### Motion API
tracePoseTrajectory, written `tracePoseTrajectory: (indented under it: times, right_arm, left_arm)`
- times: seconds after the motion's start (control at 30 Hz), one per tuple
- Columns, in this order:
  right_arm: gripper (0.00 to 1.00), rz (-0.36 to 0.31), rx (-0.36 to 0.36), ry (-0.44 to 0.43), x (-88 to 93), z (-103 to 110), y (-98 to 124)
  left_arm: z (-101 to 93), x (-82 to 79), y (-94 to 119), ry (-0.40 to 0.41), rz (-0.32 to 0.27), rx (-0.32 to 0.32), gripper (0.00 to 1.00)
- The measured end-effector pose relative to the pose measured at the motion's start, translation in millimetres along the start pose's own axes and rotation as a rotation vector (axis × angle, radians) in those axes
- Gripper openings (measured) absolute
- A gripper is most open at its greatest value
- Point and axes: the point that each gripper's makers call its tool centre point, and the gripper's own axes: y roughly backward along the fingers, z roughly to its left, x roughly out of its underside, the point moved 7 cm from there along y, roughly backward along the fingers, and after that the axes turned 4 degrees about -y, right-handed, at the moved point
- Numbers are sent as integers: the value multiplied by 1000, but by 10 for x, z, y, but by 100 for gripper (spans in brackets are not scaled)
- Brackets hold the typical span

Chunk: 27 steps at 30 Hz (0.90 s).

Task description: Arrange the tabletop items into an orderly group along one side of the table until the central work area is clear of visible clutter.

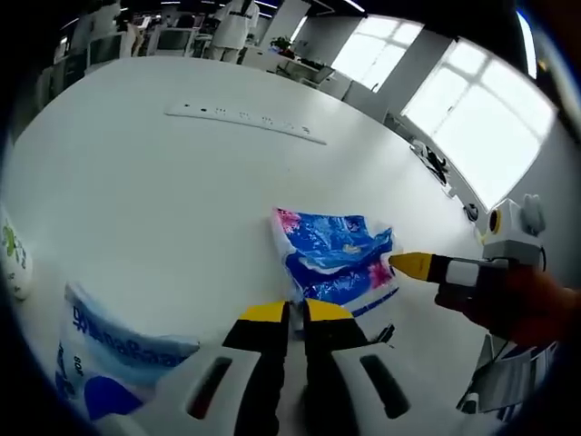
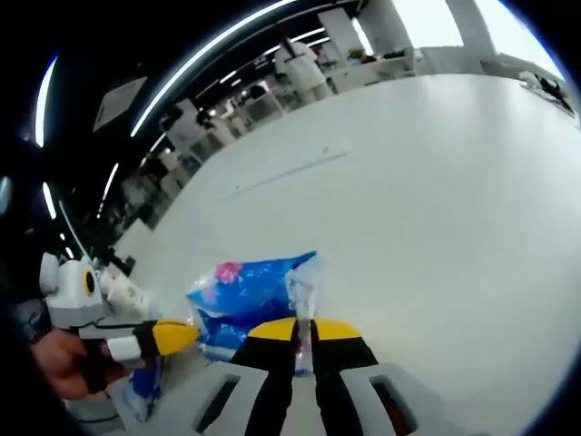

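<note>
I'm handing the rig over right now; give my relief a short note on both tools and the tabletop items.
Left tool: shut on the blue packet's near edge.
Right tool: shut on that packet's clear edge.
The packet lies on the white table, out in the open area. A white-and-blue pack and a white container sit at the left tool's side.
Done: packet gripped by both.
Left: move it beside those items.

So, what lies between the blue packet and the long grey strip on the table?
Only bare white table lies between the blue packet and the grey strip, as the left gripper view shows.
</note>
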Motion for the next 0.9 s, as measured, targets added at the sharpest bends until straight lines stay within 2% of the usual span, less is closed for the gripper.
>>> tracePoseTrajectory:
  times: [0.2,0.37,0.47,0.7,0.9]
  right_arm:
    - [11,-10,7,9,-49,-12,43]
    - [11,-26,14,9,-28,-37,127]
    - [11,-29,22,7,7,-86,170]
    - [11,-48,32,9,47,-100,324]
    - [11,-52,8,75,85,3,424]
  left_arm:
    - [18,2,39,21,-21,0,11]
    - [35,4,154,25,-48,-4,15]
    - [90,25,248,47,-70,-38,17]
    - [188,88,462,69,-90,-79,16]
    - [232,148,681,56,-112,-104,16]
